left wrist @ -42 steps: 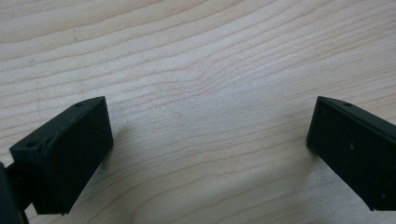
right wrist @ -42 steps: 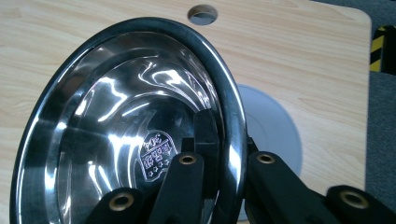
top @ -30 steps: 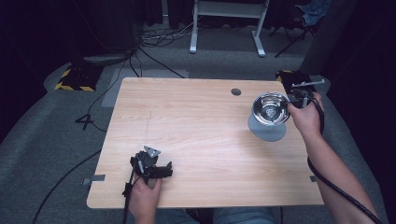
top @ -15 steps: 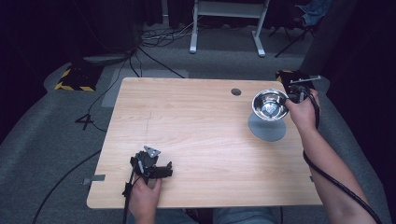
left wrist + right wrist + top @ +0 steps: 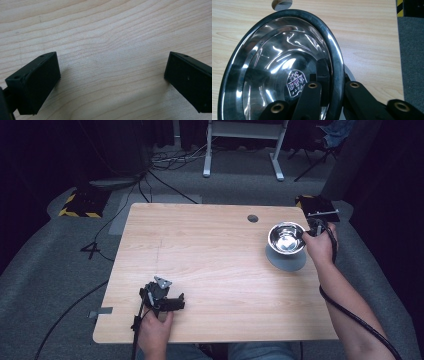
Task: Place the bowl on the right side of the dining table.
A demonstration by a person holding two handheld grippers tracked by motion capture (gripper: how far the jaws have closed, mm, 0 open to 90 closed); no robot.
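The right claw (image 5: 329, 87) is pinching the rim of the steel bowl (image 5: 286, 238), holding it above the bench (image 5: 210, 250) near the far right edge. The left claw (image 5: 110, 80) is resting wide, jaws apart, at the near left.

Left tool (image 5: 170, 301) low with jaws wide apart, right tool (image 5: 306, 236) clamped, arm extended forward

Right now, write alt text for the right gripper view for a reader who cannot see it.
A shiny steel bowl with a dark rim is clamped by the right gripper, one black jaw inside the rim and one outside. Behind it lies a light wooden table with a round hole near its far edge.
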